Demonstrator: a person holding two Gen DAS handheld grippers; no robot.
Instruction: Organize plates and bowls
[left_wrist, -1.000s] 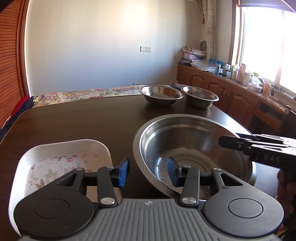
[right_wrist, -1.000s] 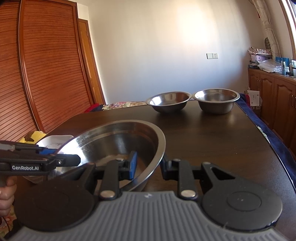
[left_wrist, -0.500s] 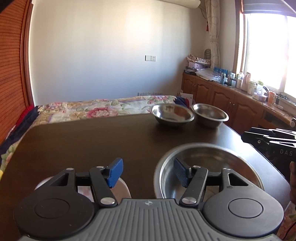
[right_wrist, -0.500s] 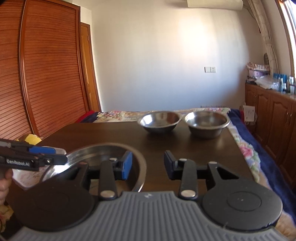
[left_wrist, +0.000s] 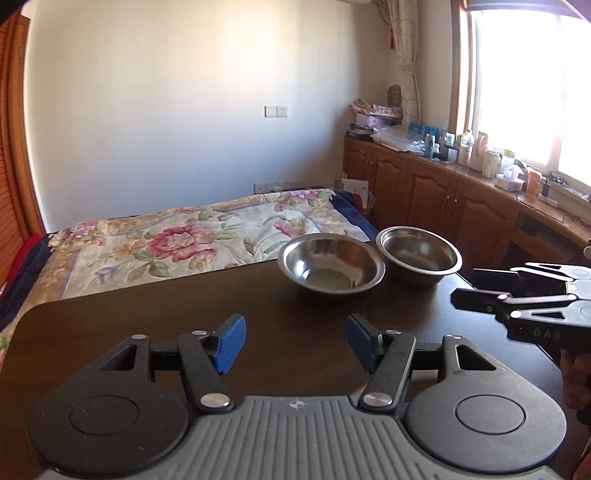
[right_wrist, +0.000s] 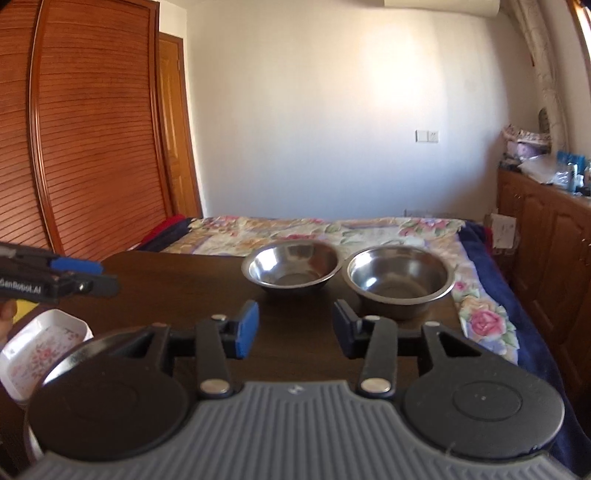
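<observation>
Two steel bowls stand side by side at the far edge of the dark wooden table (left_wrist: 147, 332): the left bowl (left_wrist: 330, 267) (right_wrist: 291, 267) and the right bowl (left_wrist: 419, 254) (right_wrist: 399, 280). My left gripper (left_wrist: 293, 343) is open and empty, raised above the table. My right gripper (right_wrist: 293, 328) is open and empty too; it shows at the right of the left wrist view (left_wrist: 517, 299). A white floral square plate (right_wrist: 40, 343) lies at the near left. A rim of the large steel bowl (right_wrist: 70, 360) peeks out behind my right gripper's body.
A bed with a floral cover (left_wrist: 177, 240) lies past the table's far edge. Wooden cabinets (left_wrist: 443, 199) with clutter run along the right wall under a window. A slatted wooden wardrobe (right_wrist: 92, 129) stands at the left.
Both grippers have risen and pulled back from the large steel bowl, which dropped out of the left wrist view. The far bowls now sit lower in both views.
</observation>
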